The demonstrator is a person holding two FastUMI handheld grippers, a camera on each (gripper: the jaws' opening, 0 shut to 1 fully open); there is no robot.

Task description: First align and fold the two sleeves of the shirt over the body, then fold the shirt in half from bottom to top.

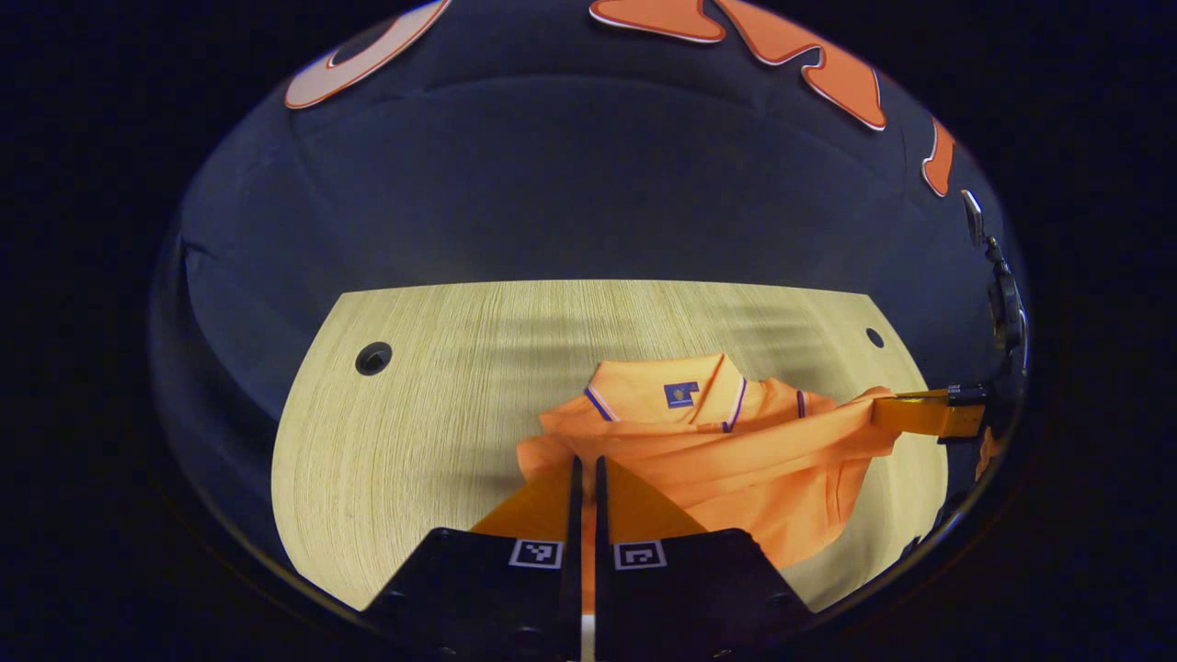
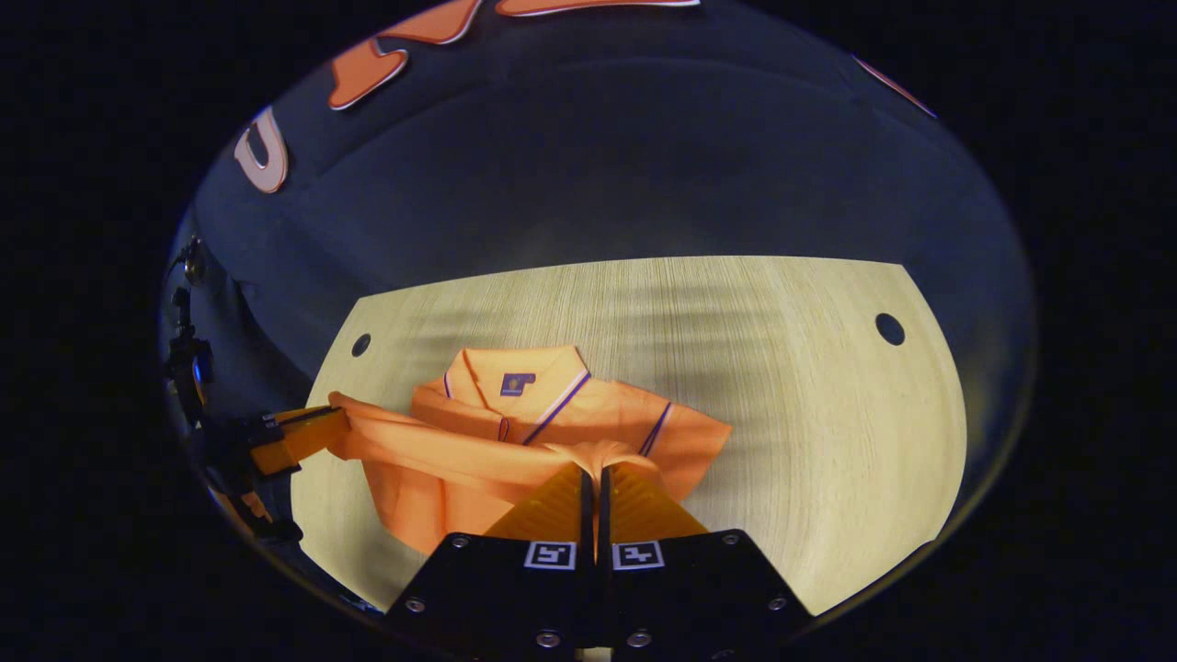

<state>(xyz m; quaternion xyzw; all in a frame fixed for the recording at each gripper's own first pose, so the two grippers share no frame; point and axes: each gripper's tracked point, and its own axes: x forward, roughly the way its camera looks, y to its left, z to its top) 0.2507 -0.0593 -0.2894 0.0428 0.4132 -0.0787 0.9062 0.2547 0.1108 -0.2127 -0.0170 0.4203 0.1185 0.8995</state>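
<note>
The left gripper's [image 1: 586, 464] fingers [image 1: 576, 496] are pressing nearly together, pinching an edge of the shirt [image 1: 736, 450]. The right gripper's [image 2: 593, 473] fingers [image 2: 581, 501] are likewise closing on a bunched fold of fabric. The shirt is lying on the table [image 1: 441, 405], collar [image 1: 662, 391] at the far side, its cloth stretching raised between the two grippers.

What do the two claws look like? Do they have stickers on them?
Yes! Each claw has a chunky black body and two wedge-shaped fingers that narrow to a point. The left claw wears two little square black-and-white tags, one per finger, and the right claw has the same. Small round silver screws dot the right claw's body.
</note>
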